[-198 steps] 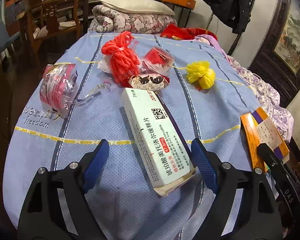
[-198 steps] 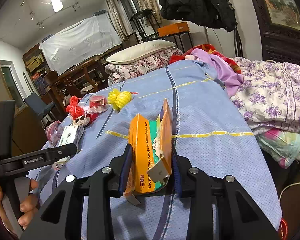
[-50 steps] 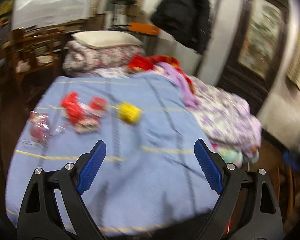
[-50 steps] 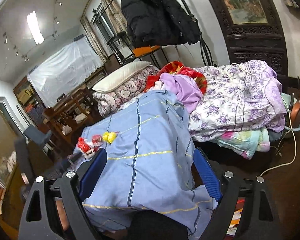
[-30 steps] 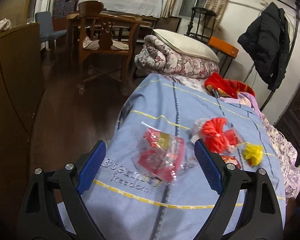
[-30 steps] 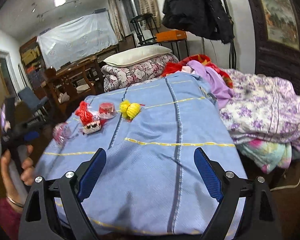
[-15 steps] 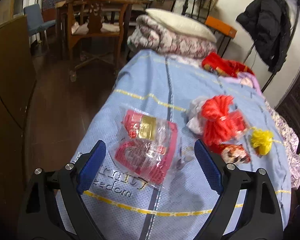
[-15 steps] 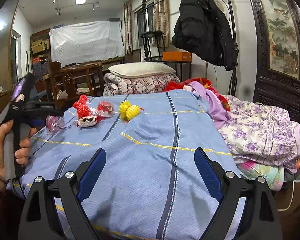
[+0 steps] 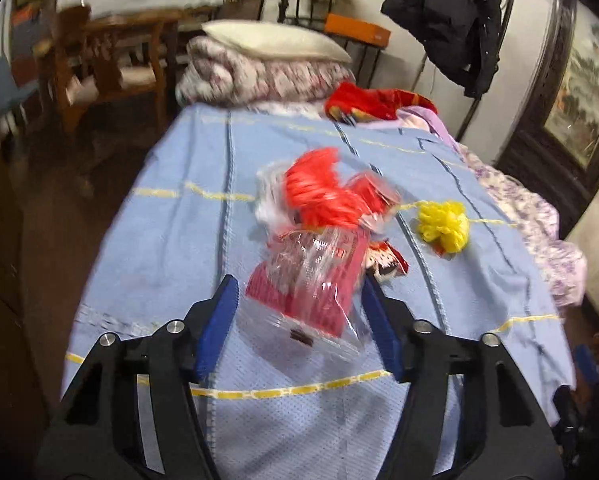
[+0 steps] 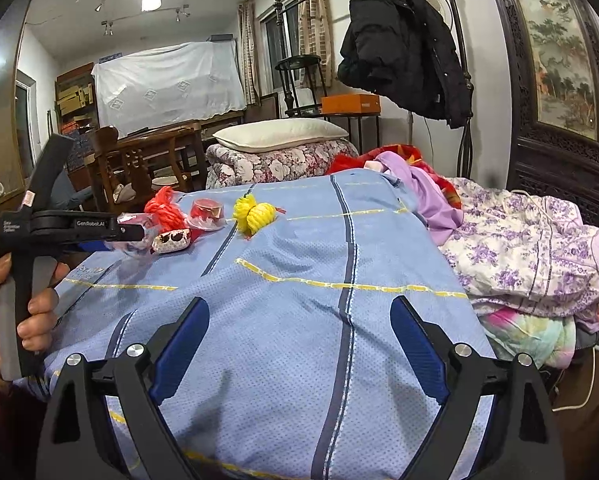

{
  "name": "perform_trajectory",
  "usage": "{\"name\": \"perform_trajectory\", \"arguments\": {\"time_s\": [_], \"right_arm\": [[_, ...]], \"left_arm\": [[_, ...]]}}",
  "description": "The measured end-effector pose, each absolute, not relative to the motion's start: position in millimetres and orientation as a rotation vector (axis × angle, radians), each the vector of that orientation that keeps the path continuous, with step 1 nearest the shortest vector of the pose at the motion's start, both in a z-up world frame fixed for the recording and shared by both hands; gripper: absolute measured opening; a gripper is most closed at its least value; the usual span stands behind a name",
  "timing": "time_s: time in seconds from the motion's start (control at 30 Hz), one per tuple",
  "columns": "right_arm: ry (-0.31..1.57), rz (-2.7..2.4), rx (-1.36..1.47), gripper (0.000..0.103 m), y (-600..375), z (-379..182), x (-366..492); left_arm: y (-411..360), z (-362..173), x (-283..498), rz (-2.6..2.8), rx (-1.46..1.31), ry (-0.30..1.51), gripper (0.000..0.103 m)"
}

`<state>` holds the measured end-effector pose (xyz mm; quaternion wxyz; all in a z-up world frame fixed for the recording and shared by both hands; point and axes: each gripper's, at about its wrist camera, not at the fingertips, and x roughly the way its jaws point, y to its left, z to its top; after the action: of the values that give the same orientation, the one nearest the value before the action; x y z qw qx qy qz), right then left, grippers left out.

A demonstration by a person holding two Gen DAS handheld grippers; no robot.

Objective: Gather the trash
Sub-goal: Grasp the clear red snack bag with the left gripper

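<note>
A red packet in clear plastic wrap [image 9: 311,280] lies on the blue bedcover [image 9: 171,208], between the blue pads of my left gripper [image 9: 299,304]. Its jaws are closing around the packet; the right pad is at the wrap's edge and a thin gap shows at the left pad. Just beyond lie a red yarn bundle [image 9: 319,196], a small red cup [image 9: 375,196], a patterned wrapper [image 9: 387,264] and a yellow yarn ball [image 9: 443,224]. My right gripper [image 10: 299,344] hovers open over bare cover near the bed's front, with nothing between its fingers.
A hand [image 10: 31,308] holds the left gripper's handle at the bed's left edge. Floral and purple clothes [image 10: 531,248] pile along the right side. A folded quilt with a pillow [image 9: 271,64] sits at the bed's head. A wooden chair [image 9: 111,60] stands on the dark floor to the left.
The left gripper has moved forward over the red packet, and its jaws have narrowed around it. The right gripper has stayed about where it was, still open.
</note>
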<state>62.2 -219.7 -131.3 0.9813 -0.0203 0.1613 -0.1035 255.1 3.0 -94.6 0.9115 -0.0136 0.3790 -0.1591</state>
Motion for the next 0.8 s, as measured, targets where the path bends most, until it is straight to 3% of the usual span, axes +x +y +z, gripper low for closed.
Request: {"name": "perform_trajectory", "arguments": {"time_s": [0.1, 0.53, 0.63, 0.7, 0.8], "right_arm": [[0.327, -0.208, -0.037, 0.090, -220, -132, 63], [0.355, -0.204, -0.007, 0.091, -226, -134, 69], [0.356, -0.205, -0.011, 0.091, -227, -135, 69], [0.358, -0.206, -0.012, 0.091, -227, -135, 70], [0.363, -0.207, -0.011, 0.091, -227, -136, 71]], "left_arm": [[6, -96, 258, -0.308, -0.050, 0.788, 0.071], [13, -100, 256, -0.276, -0.085, 0.839, 0.077], [14, -99, 248, -0.272, -0.074, 0.833, 0.072], [14, -101, 241, -0.265, -0.064, 0.830, 0.060], [16, -102, 234, -0.272, -0.077, 0.824, 0.052]]}}
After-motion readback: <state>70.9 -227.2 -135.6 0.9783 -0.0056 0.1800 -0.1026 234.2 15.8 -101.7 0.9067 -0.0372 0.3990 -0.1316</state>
